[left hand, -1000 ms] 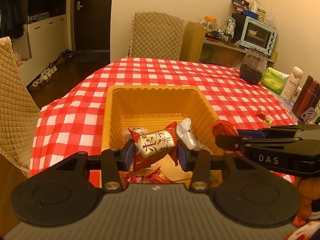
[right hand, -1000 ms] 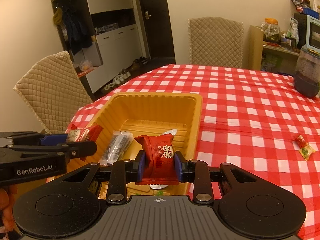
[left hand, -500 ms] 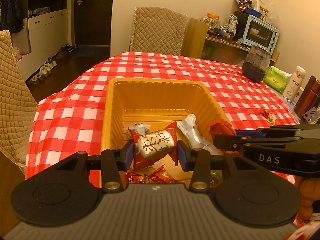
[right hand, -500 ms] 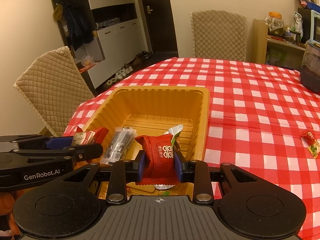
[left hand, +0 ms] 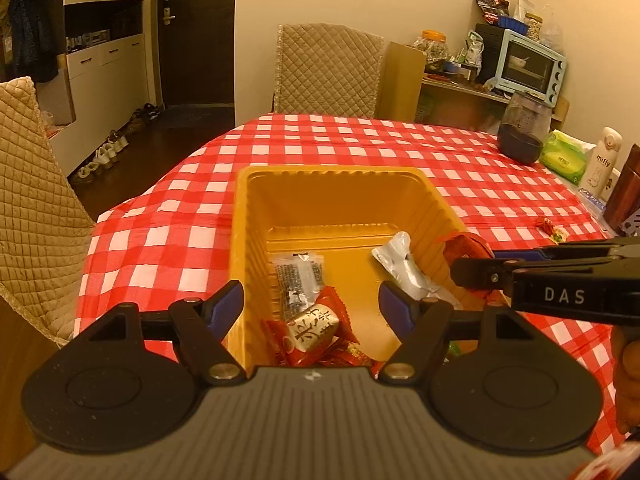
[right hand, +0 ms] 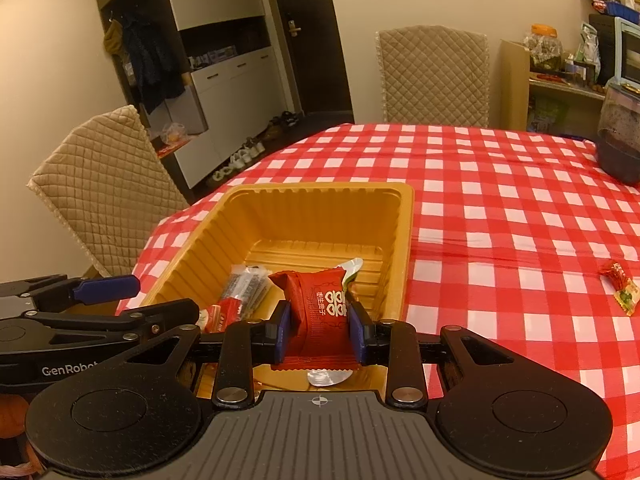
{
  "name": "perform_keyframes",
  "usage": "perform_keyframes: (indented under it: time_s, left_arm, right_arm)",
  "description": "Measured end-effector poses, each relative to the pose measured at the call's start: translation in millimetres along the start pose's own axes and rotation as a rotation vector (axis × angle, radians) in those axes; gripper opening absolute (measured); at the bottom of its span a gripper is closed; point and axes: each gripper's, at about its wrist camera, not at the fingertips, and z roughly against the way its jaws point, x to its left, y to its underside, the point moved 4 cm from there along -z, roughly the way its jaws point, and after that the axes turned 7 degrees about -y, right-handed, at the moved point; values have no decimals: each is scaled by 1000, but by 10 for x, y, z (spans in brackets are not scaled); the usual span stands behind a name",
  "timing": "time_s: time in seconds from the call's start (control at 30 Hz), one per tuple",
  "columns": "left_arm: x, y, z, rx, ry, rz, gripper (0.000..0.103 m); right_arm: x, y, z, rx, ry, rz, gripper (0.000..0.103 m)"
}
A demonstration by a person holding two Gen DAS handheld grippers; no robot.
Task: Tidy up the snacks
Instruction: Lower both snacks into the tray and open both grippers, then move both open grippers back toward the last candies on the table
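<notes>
The left gripper is opening above the yellow tray, clear of the gold-and-red packet; the right gripper clamps a red packet.

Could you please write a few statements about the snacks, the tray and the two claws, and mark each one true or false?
1. The right claw grips a red snack packet. True.
2. The left claw is clamped on the red-and-gold snack. False: its jaws are opening and the snack lies below them in the tray.
3. The yellow tray sits on a red checked tablecloth. True.
4. The tray is empty. False: several packets lie in it.
5. A loose candy lies on the cloth outside the tray. True.
</notes>
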Motion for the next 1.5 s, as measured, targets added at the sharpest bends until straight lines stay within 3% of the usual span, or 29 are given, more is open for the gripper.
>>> perform_keyframes:
  time_s: [0.67,0.73,0.77,0.8,1.5]
  left_arm:
    - [34,17,-16,13,-2,11,72]
    - [34,17,-17,14,-3,11,72]
    - [33,17,-17,13,-3,11,72]
    - [34,17,-17,13,-3,11,72]
    - [-36,-33,31,-6,20,26,72]
  right_arm:
    - [26,-36,9,-24,-68,-35,32]
    - [22,-53,21,-34,-81,-46,39]
    - [17,-60,32,-42,-78,-48,61]
    - [10,-67,52,-54,-70,-50,73]
    - [-206,-114,284,-132,15,-81,73]
